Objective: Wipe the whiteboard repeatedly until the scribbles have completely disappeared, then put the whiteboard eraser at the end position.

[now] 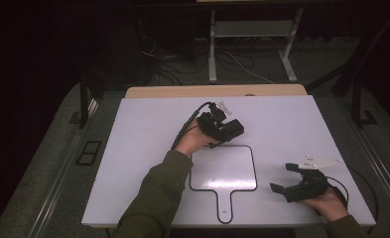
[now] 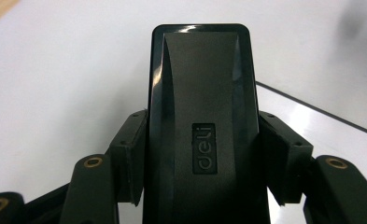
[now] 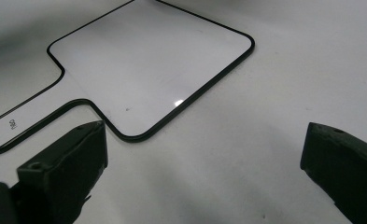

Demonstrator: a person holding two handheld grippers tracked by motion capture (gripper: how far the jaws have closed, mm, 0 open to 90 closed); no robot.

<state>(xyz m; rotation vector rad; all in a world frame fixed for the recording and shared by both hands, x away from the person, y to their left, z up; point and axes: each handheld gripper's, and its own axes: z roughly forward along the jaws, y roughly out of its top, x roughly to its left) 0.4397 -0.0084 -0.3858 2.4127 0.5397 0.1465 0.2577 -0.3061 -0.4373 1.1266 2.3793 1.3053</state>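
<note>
My left gripper (image 1: 230, 130) is shut on a black oblong block marked "deli" (image 2: 202, 116), a whiteboard eraser by the look of it, clamped between the two pads (image 2: 130, 156). The eraser (image 1: 233, 129) hangs just beyond the far edge of a small white handled board with a black rim (image 1: 223, 171), which lies flat on the table. My right gripper (image 1: 283, 177) stands open near the table's front right, its jaws wide apart with nothing between them. In the right gripper view the handled board (image 3: 139, 60) lies ahead of the jaws.
The white tabletop (image 1: 148, 148) sits on a wooden table whose far edge (image 1: 217, 91) shows beyond it. Past the table, cables and metal stand legs (image 1: 212, 49) are on the dark floor. A dark post (image 1: 83, 94) stands at the left.
</note>
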